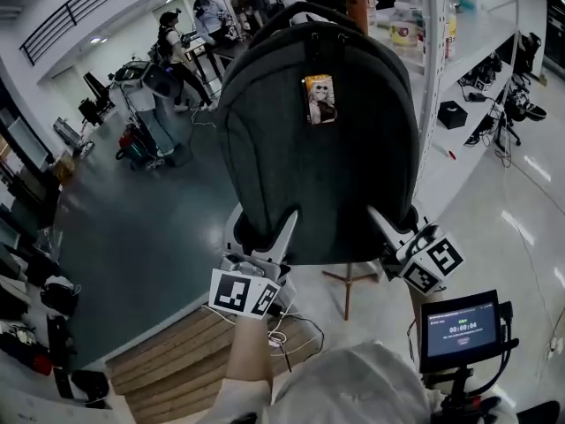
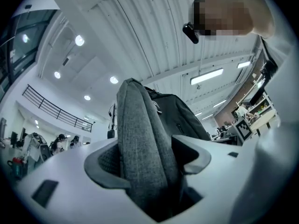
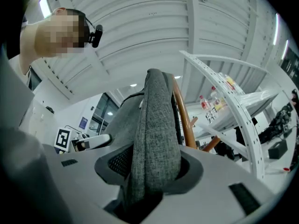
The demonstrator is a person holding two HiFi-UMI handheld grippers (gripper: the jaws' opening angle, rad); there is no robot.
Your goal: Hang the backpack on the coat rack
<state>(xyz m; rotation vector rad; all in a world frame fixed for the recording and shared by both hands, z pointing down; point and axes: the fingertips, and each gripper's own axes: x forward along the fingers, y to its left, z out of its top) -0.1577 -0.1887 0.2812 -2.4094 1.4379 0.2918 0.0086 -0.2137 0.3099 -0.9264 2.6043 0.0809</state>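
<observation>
Grey floor [image 1: 124,237], white shelving [image 1: 484,30] (bottles [image 1: 404,11] on it) — ribbed ceiling [image 2: 154,27] overhead.

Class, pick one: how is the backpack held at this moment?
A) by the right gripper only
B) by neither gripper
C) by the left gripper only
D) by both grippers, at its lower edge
D: the left gripper and the right gripper each have jaws closed on grey fabric of the backpack.
</observation>
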